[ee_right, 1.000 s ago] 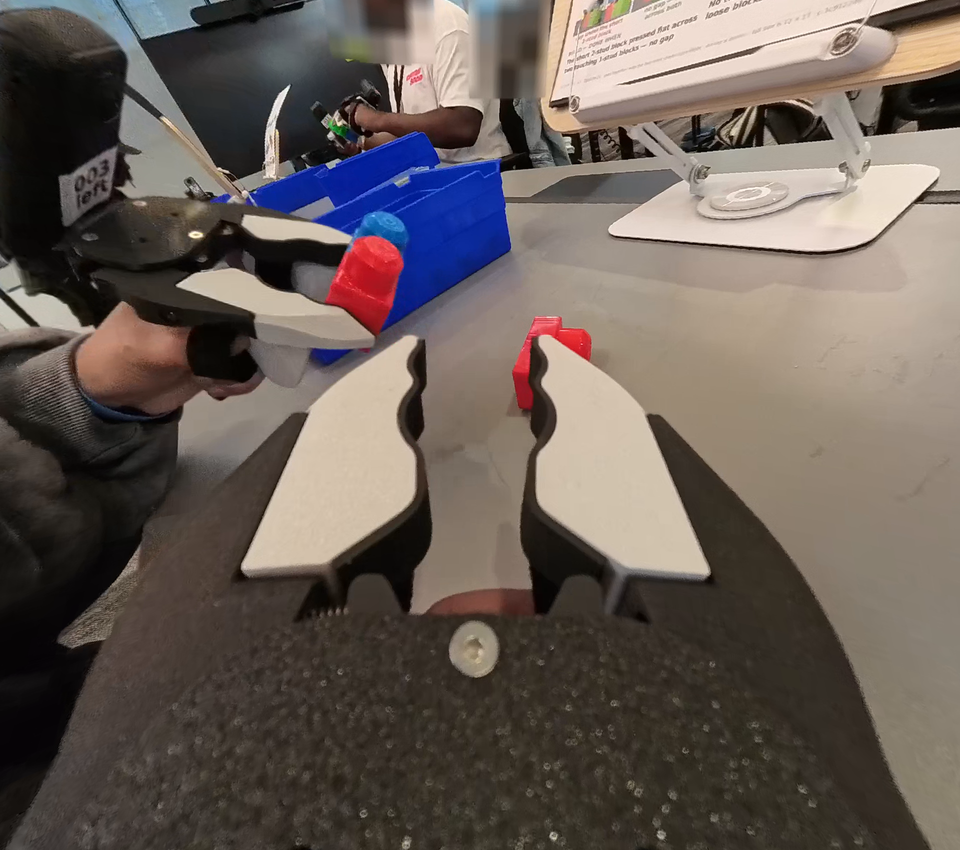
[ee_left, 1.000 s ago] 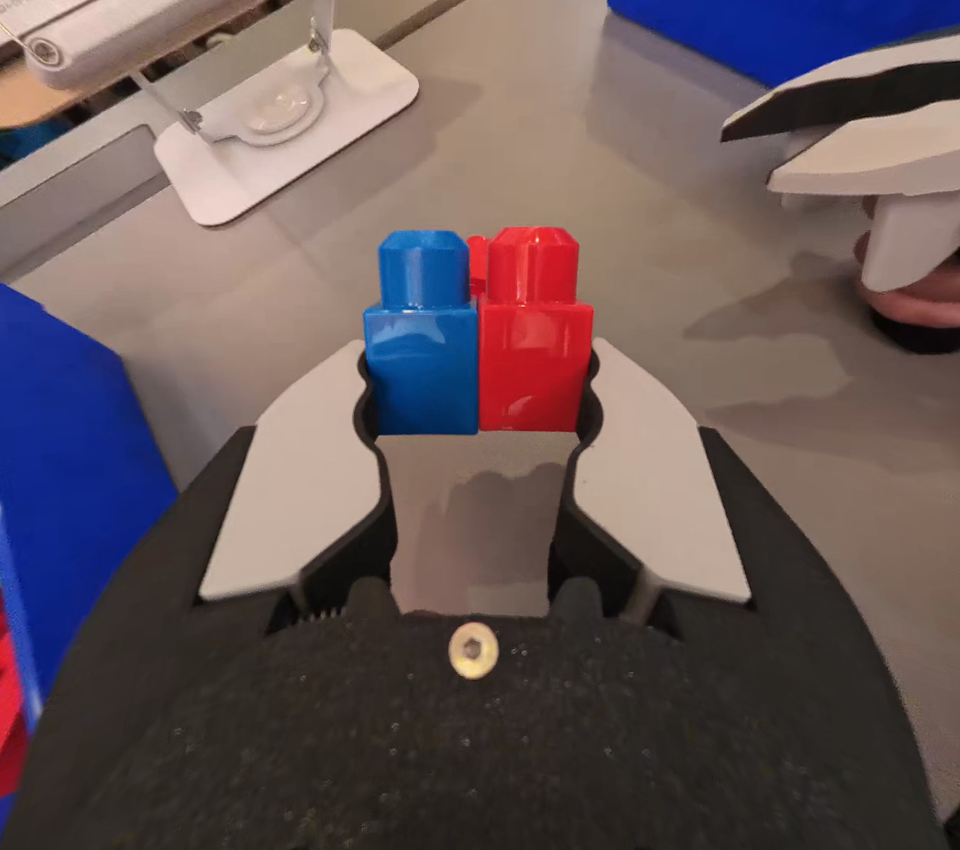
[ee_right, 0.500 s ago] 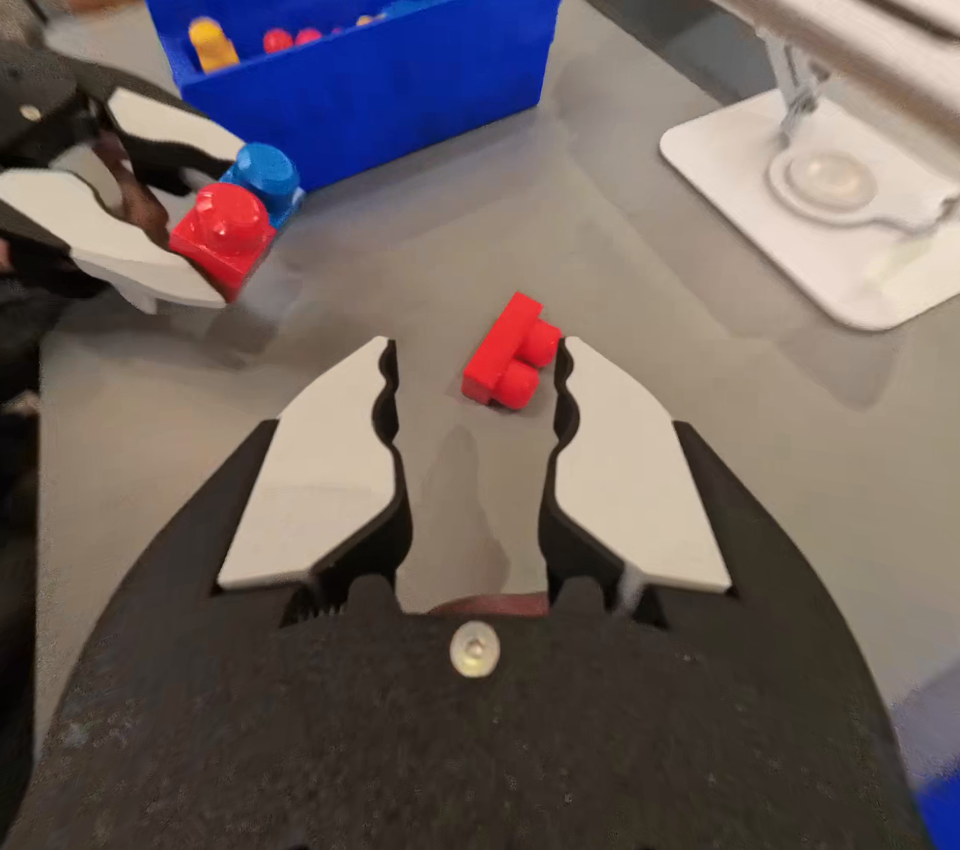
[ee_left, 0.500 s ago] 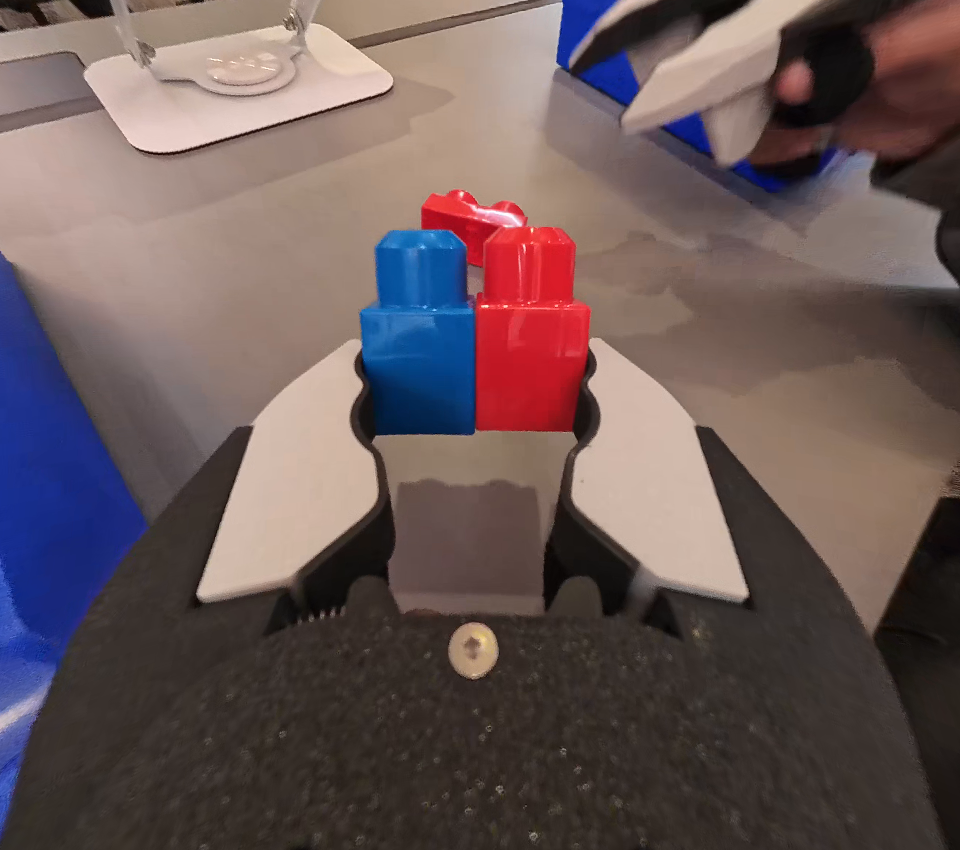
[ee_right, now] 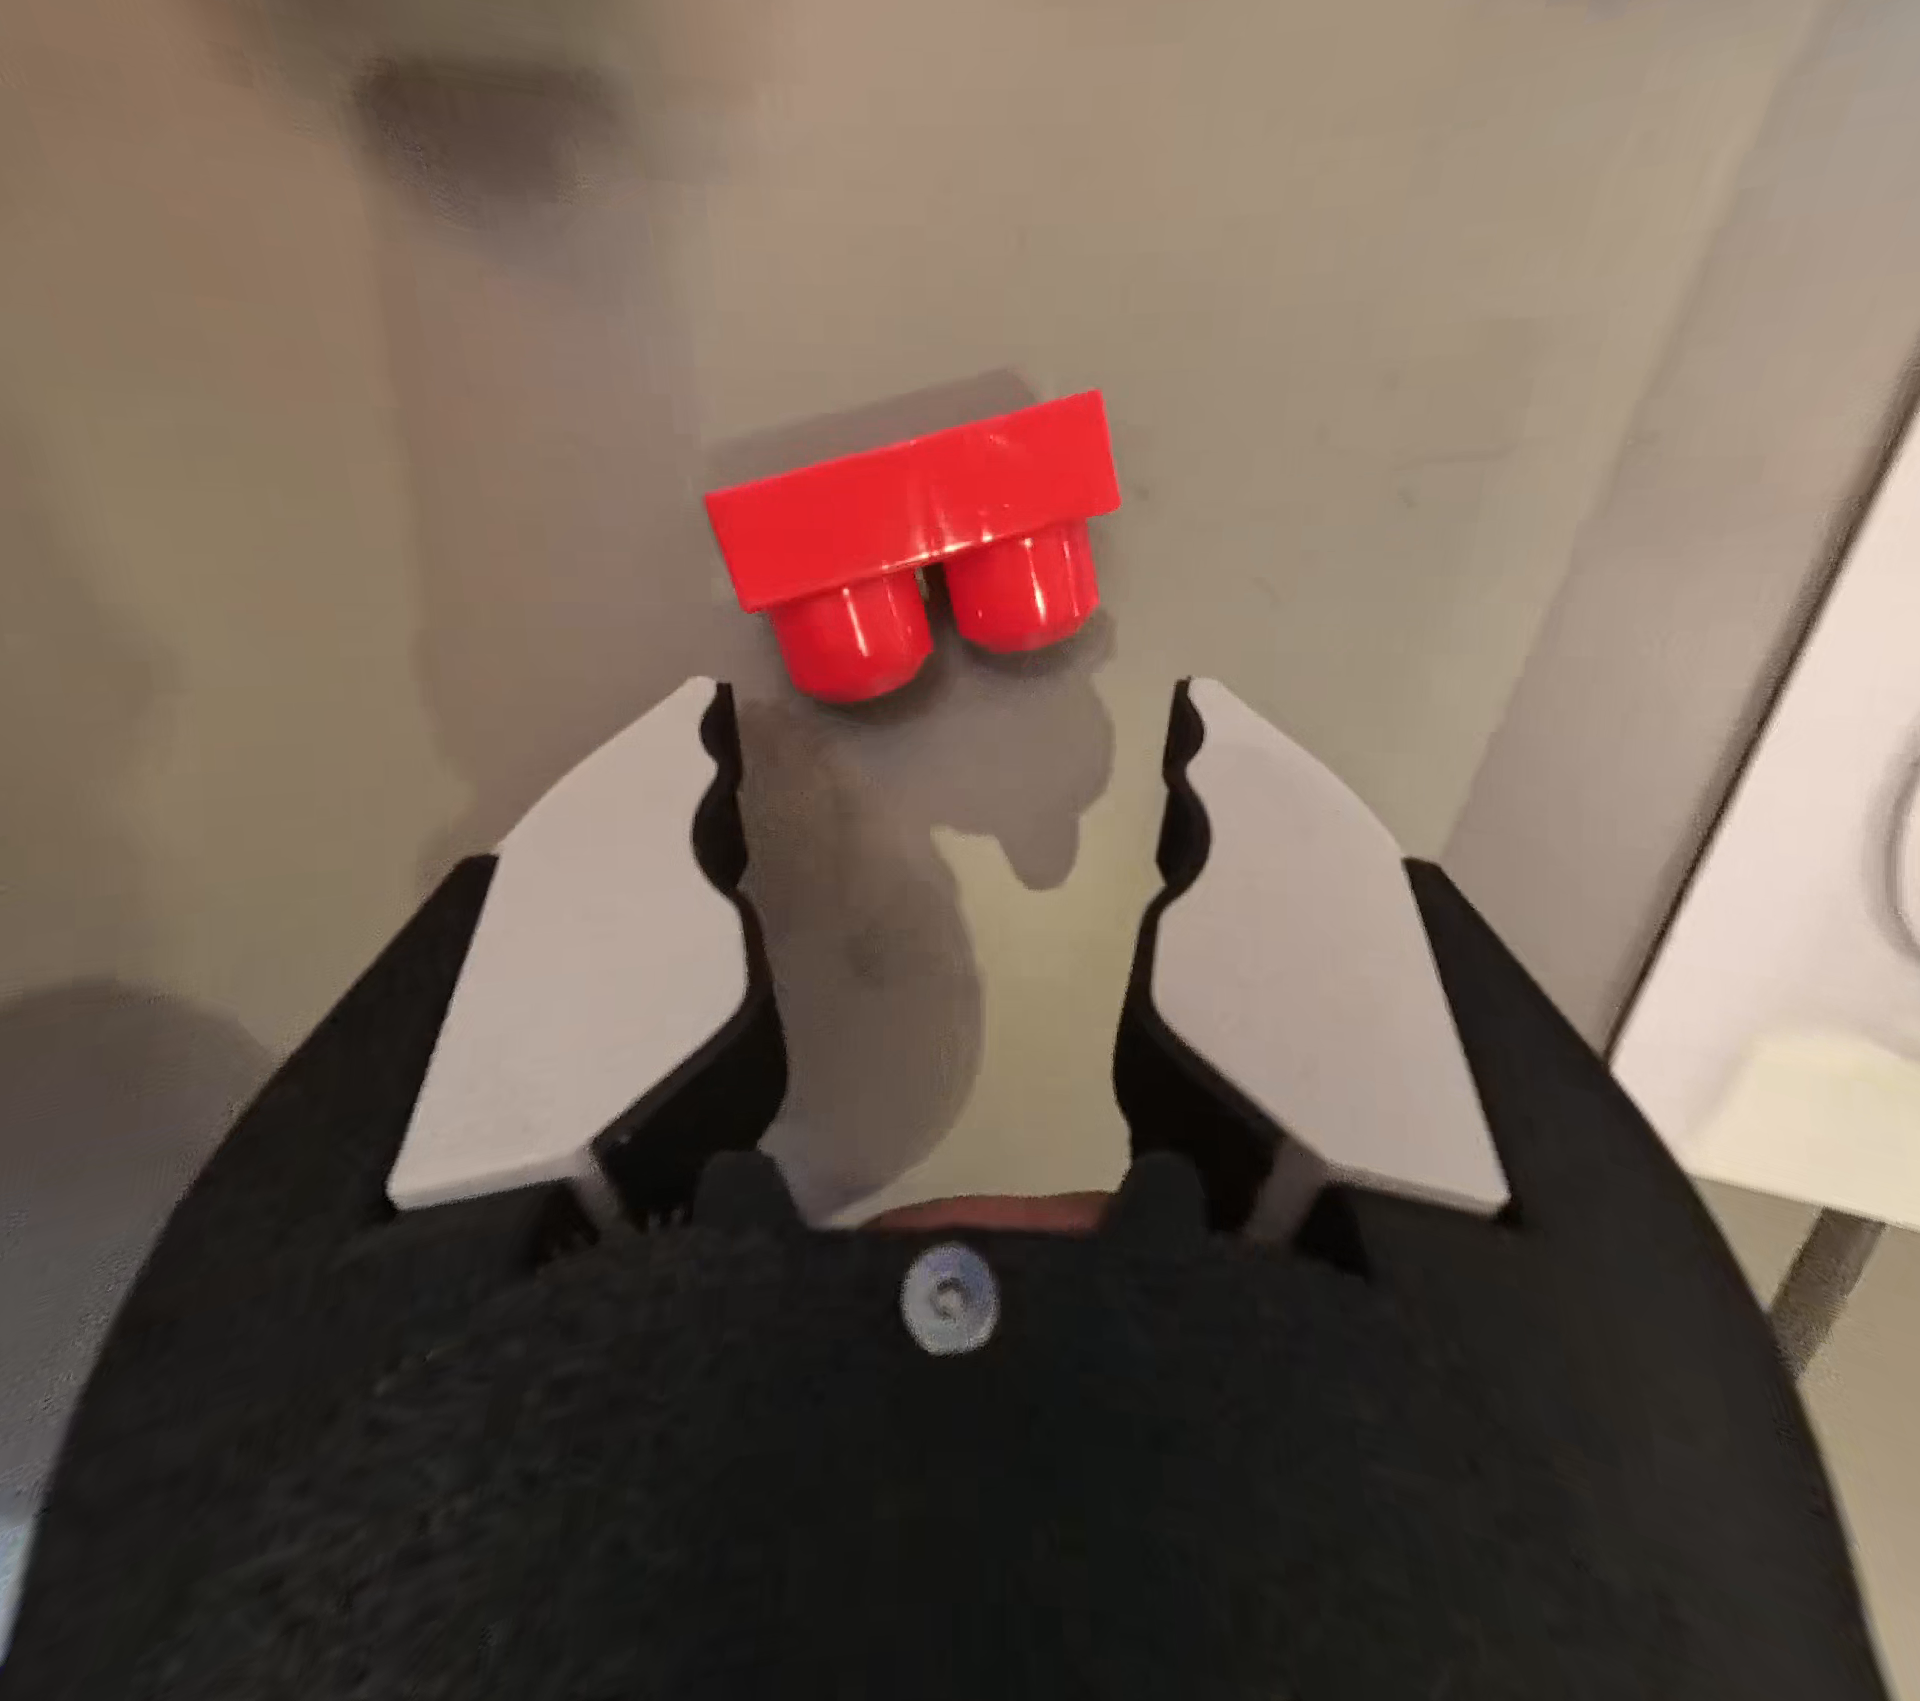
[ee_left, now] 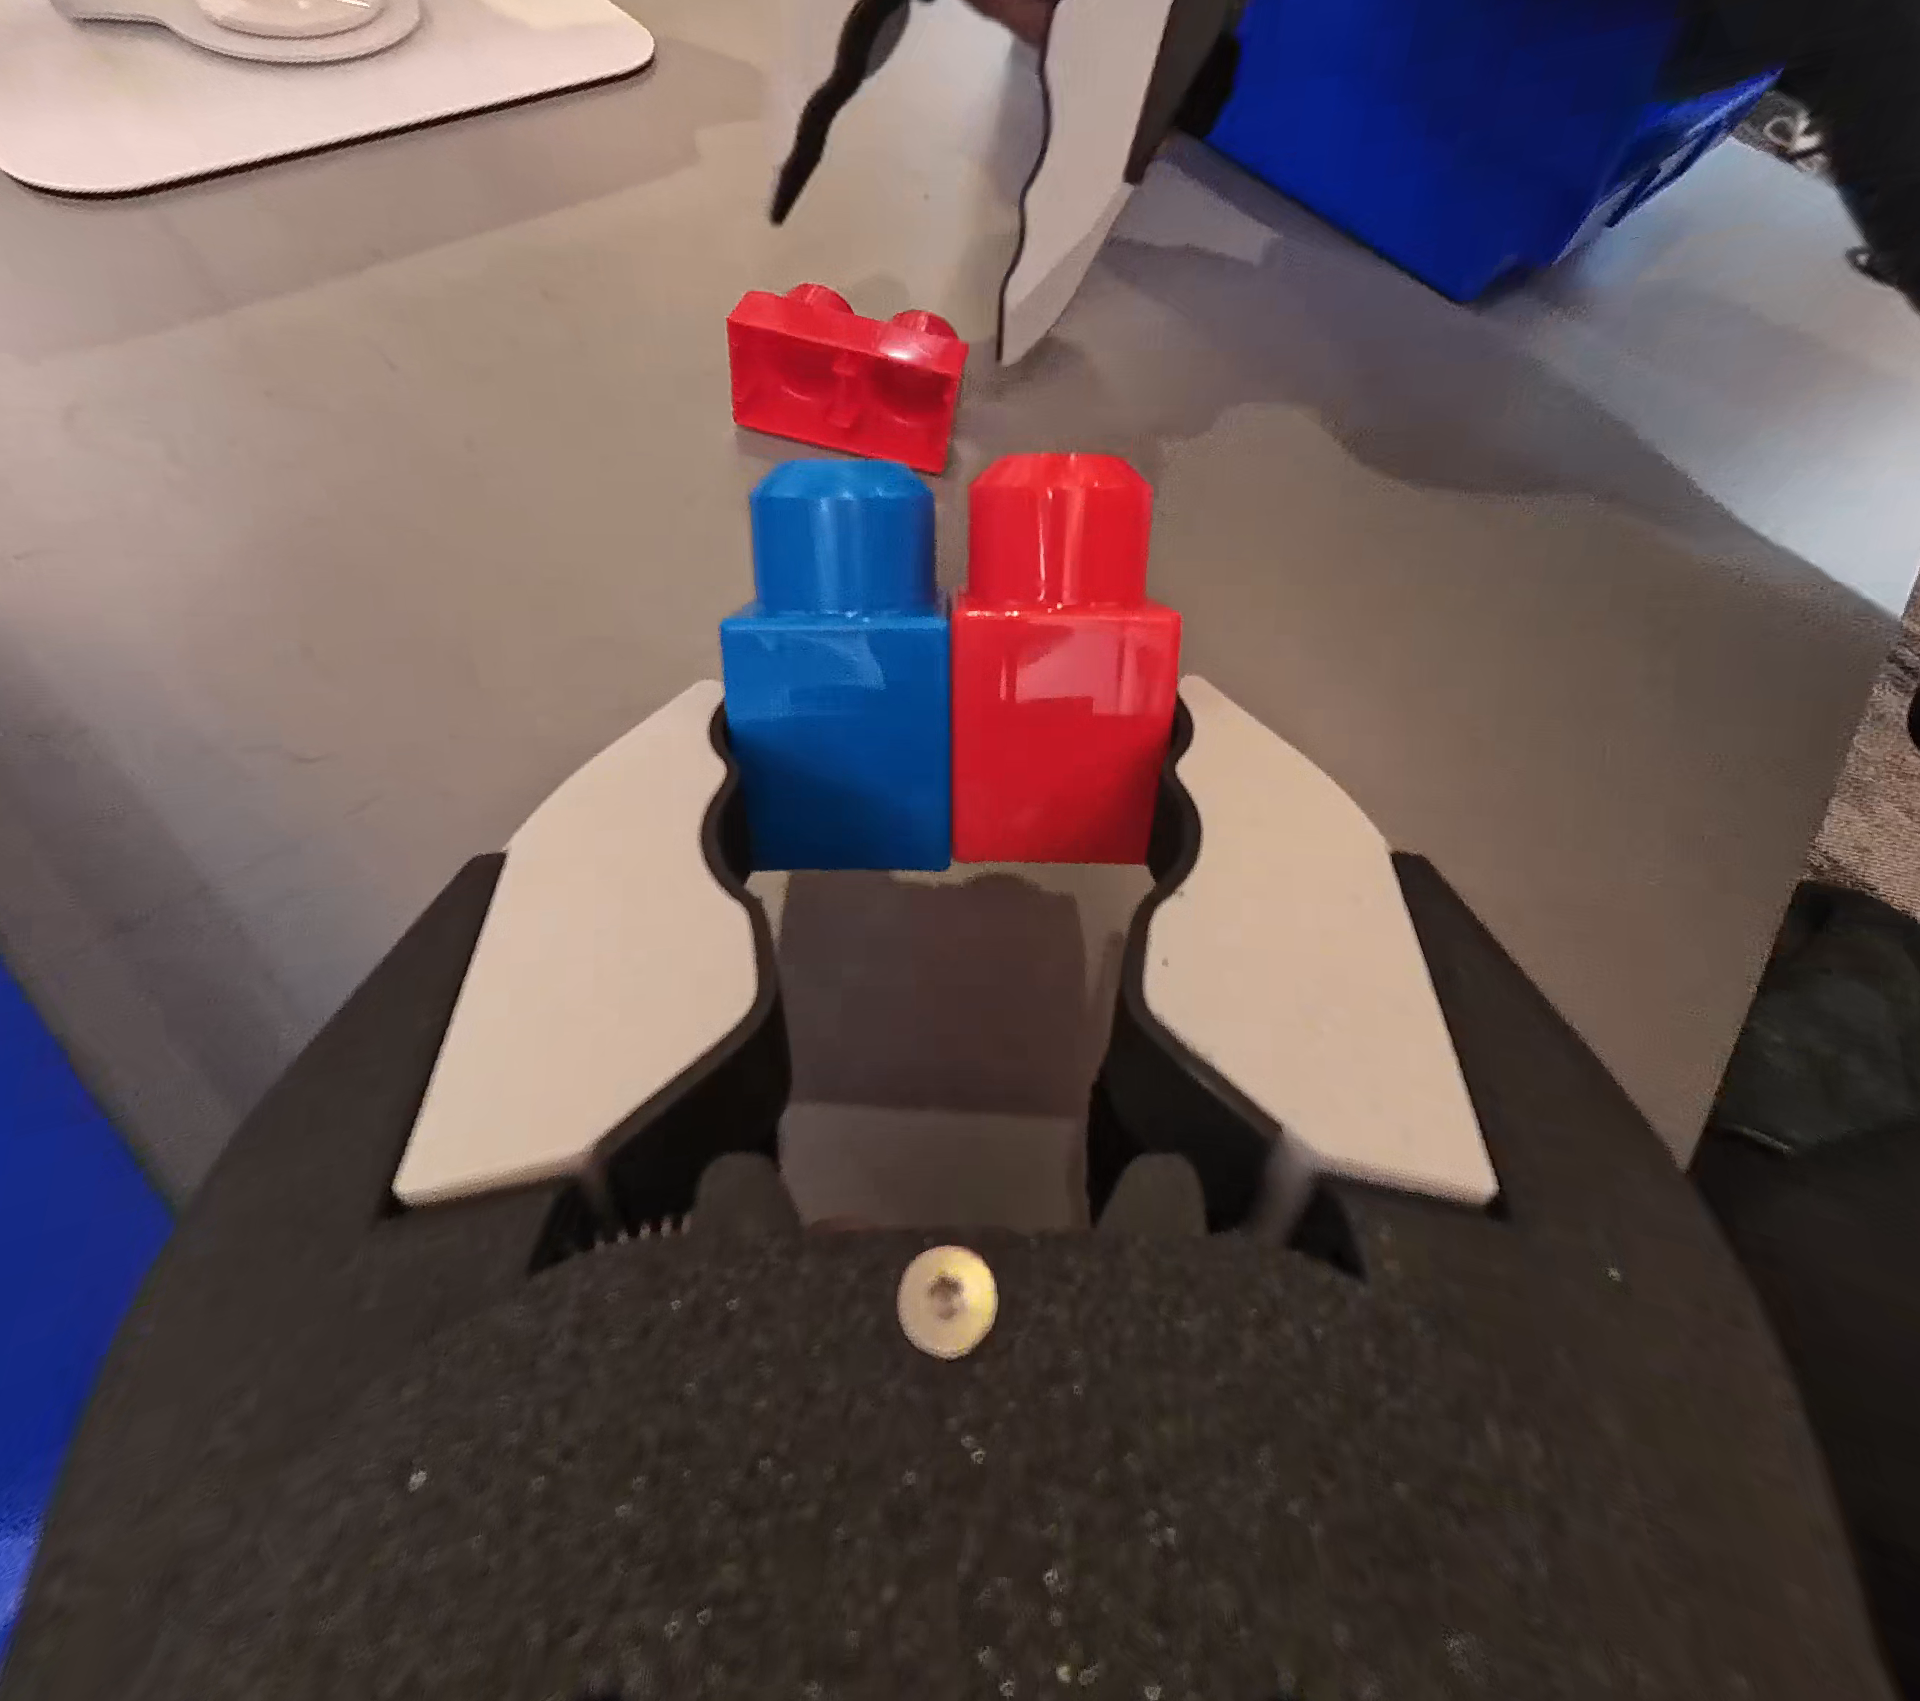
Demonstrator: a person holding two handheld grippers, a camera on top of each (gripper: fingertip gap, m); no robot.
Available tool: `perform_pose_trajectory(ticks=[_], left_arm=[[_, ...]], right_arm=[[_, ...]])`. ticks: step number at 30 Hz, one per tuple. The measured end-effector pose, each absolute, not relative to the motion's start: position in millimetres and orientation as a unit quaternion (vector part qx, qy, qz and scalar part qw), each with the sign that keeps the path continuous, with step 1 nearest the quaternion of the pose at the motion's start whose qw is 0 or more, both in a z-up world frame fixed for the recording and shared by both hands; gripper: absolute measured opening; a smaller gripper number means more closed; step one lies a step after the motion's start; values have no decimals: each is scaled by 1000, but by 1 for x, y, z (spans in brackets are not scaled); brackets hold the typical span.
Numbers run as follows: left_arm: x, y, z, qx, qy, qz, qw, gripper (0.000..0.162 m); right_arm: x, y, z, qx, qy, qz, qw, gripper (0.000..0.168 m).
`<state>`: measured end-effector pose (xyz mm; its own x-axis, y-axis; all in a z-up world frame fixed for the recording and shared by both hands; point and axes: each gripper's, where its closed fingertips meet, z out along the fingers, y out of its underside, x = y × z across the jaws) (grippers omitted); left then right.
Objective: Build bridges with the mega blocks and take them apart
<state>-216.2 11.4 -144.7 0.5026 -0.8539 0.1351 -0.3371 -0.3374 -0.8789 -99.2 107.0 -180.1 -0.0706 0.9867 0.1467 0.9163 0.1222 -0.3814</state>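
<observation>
So the left gripper (ee_left: 951, 778) has its jaws pinching two one-stud blocks side by side, the blue block (ee_left: 836, 716) and the red block (ee_left: 1065, 716), studs pointing away from the camera. That grip looks the same as a second ago.

What's changed is the right gripper (ee_right: 951, 716). A second back it was level and well off from the two-stud brick (ee_right: 914, 529); now it's swung over and points down at it, jaws spread wide with nothing in them. In the left view you can see it (ee_left: 904, 269) coming down just behind the brick (ee_left: 847, 384), one tip close to the brick's right end.

The brick itself lies on its side on the desk (ee_left: 364, 456), just past the held pair, studs facing the right gripper. The right view is pretty smeared, so I can't say if a tip is already touching it.

My read: this is the pickup of the bridge's top piece. The brick probably needs turning before it can be pressed onto the two studs.
</observation>
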Motion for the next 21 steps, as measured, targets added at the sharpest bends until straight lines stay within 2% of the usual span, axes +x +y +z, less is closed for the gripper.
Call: perform_pose_trajectory(ticks=[3,5,8,16,21], left_arm=[[-215,13,-145,-760,387,-318,414,74],[-213,15,-143,-761,378,-334,409,74],[-208,24,-141,-760,377,-343,404,74],[-151,66,-109,-724,407,-388,400,74],[-98,101,-83,-666,458,-402,430,74]], right_arm=[[-108,107,-194,-642,-736,118,180,75],[-117,106,-193,-627,-741,137,197,64],[-119,107,-183,-627,-742,133,196,64],[-69,117,-86,-665,-722,55,182,64],[-36,113,-35,-694,-705,-4,146,64]])
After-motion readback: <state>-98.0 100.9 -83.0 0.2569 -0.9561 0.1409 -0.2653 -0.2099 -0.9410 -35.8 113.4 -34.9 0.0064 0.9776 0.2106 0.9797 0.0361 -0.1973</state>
